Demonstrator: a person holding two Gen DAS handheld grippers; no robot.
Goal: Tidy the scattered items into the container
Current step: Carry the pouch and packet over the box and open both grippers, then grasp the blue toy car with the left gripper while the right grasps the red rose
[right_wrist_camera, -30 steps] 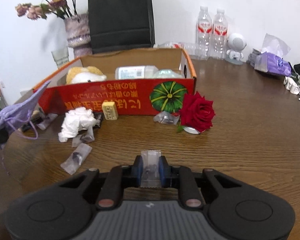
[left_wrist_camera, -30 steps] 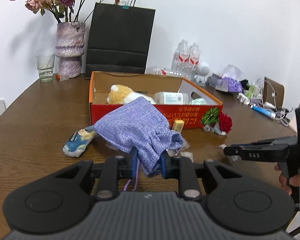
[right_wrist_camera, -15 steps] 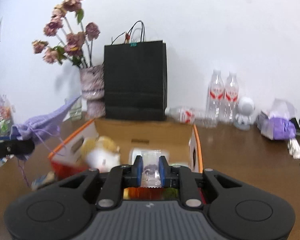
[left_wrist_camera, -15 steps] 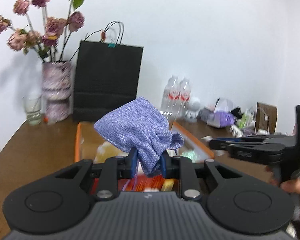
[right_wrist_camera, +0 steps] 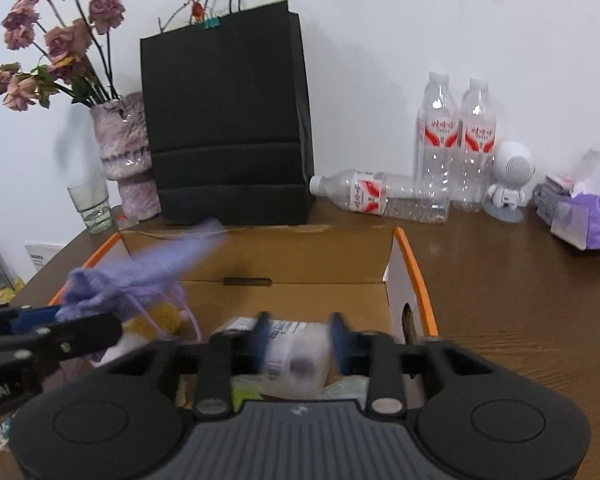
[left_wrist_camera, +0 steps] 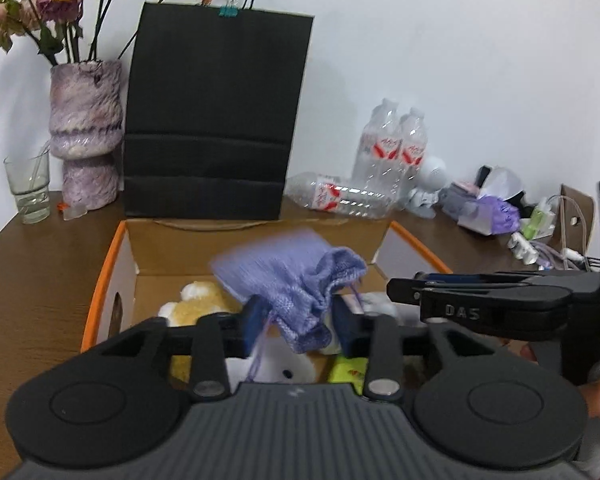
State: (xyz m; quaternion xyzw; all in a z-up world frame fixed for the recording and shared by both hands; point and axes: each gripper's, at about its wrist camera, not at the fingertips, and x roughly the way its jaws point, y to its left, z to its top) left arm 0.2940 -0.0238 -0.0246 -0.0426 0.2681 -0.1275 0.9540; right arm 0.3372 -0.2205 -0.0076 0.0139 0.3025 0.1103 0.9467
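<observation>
The orange-rimmed cardboard box [left_wrist_camera: 108,276] [right_wrist_camera: 414,276] lies below both grippers. My left gripper [left_wrist_camera: 298,322] is open above it, and the purple drawstring pouch [left_wrist_camera: 292,276] is blurred between the spread jaws, loose. It also shows in the right wrist view [right_wrist_camera: 140,276]. My right gripper [right_wrist_camera: 298,344] is open over the box, and the small clear packet [right_wrist_camera: 304,364] is blurred between the jaws, loose. A yellow plush toy [left_wrist_camera: 196,304] and a white bottle [right_wrist_camera: 278,330] lie inside the box.
A black paper bag [left_wrist_camera: 216,120] stands behind the box. A vase of dried roses [left_wrist_camera: 86,132] and a glass [left_wrist_camera: 28,188] stand at the back left. Water bottles [right_wrist_camera: 456,140], a white figure [right_wrist_camera: 510,178] and purple tissues [right_wrist_camera: 588,220] are at the back right.
Both grippers moved over the box and opened. The pouch and the clear packet have come free of the jaws and are dropping into the box.
</observation>
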